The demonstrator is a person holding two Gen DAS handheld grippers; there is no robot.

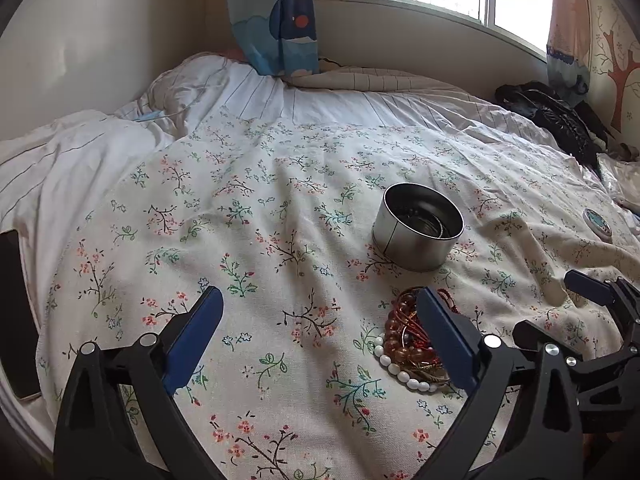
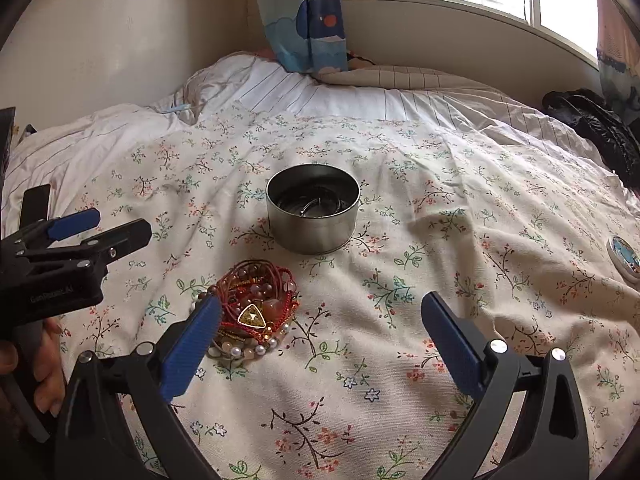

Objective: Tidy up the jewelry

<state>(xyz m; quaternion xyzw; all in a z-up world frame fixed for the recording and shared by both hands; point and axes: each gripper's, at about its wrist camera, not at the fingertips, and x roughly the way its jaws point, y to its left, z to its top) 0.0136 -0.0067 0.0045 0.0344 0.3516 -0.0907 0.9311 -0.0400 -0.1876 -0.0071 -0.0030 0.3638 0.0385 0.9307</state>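
**Ana:** Both sets of jaws are spread wide with nothing between them. The left gripper (image 1: pixel 320 316) hangs over bare floral bedspread (image 1: pixel 280 208), its right-hand finger just in front of the pile; the right gripper (image 2: pixel 320 316) has its left finger at the pile's edge.

**Ben:** And the jewelry itself?

**Ana:** A tangled heap of bracelets (image 2: pixel 256 316), red cords, amber beads, white pearls and a gold triangular pendant, lies on the bed toward its near edge. Just beyond it, nearer the middle of the bed, stands an open metal tin (image 2: pixel 313 216) with what looks like a ring or chain already at the bottom.

**Ben:** Why is the tin so close?

**Ana:** I'd guess to keep each carry short. Its lid (image 2: pixel 624 258) lies well off toward the right edge, out of the way.

**Ben:** Any risks?

**Ana:** The cords are interlaced, so lifting one piece may drag others, and the soft, wrinkled bedding could let the tin tip if bumped. Most of the sorting seems left to do.
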